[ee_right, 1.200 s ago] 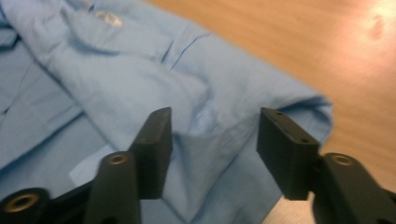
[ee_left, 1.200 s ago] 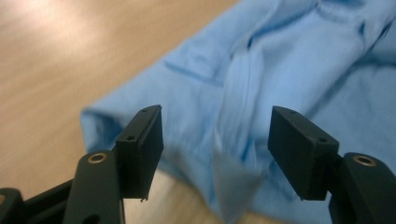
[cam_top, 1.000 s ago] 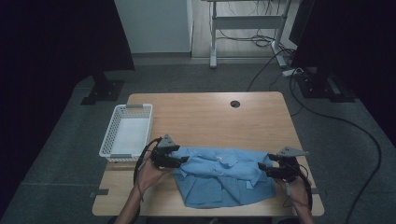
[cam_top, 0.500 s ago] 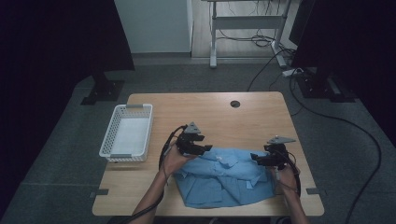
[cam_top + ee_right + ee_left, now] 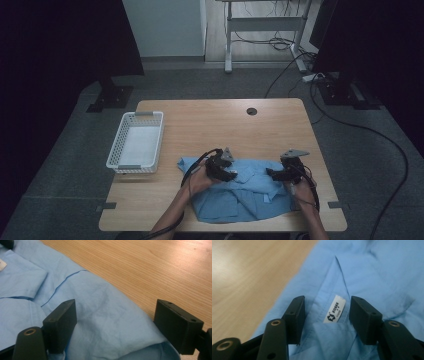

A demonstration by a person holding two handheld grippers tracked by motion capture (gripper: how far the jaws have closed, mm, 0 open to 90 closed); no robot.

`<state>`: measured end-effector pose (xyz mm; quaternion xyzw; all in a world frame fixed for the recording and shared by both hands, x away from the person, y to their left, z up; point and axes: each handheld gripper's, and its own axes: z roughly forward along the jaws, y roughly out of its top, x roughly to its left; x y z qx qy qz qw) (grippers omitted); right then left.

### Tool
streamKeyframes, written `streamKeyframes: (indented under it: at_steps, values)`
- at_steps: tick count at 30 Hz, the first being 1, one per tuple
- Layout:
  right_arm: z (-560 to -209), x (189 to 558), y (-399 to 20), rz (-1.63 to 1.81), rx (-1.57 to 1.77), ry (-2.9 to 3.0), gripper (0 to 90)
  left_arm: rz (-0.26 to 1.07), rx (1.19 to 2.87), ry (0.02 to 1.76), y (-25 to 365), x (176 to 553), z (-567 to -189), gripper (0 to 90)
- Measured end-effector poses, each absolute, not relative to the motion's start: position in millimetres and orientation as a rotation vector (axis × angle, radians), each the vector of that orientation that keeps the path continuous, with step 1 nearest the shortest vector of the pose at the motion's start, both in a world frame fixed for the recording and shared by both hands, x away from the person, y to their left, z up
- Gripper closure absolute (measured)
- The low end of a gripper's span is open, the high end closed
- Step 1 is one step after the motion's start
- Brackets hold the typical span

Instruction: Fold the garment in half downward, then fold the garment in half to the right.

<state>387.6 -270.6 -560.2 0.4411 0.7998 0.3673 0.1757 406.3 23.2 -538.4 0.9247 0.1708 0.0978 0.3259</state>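
A dim recording lab or studio. A lone wooden table [image 5: 220,125] stands on grey carpet [image 5: 65,165], flanked by black curtains [image 5: 55,40]. Cables [image 5: 360,127] trail across the floor toward a metal-framed stand [image 5: 260,22].

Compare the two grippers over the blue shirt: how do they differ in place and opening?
The left gripper hovers at the collar, its jaws either side of the white label; the right gripper sits at the blue shirt's edge beside the bare table. The left's jaws have been closing, the right's opening. Neither pinches cloth.

bare table [image 5: 215,125] beyond blue shirt [image 5: 250,192], white basket [image 5: 136,141] blocking left
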Motion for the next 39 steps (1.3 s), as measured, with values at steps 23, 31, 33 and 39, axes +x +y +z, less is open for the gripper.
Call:
streamKeyframes:
  at_steps: [23, 31, 33, 39]
  values:
    - [-562, 386, -274, 1.085, 1.237, 2.251, 18.5, 0.163, 2.268, 0.352, 58, 323, -467, 83.6]
    - [-562, 385, -276, 1.102, 1.239, 2.256, 18.5, -0.001, 2.285, 0.328, 67, 300, -488, 63.6]
    - [-562, 385, -275, 1.09, 1.234, 2.255, 18.5, 0.064, 2.243, 0.362, 72, 300, -484, 45.6]
    - [-562, 385, -274, 1.088, 1.234, 2.255, 18.4, 0.148, 2.183, 0.507, 87, 307, -483, 28.5]
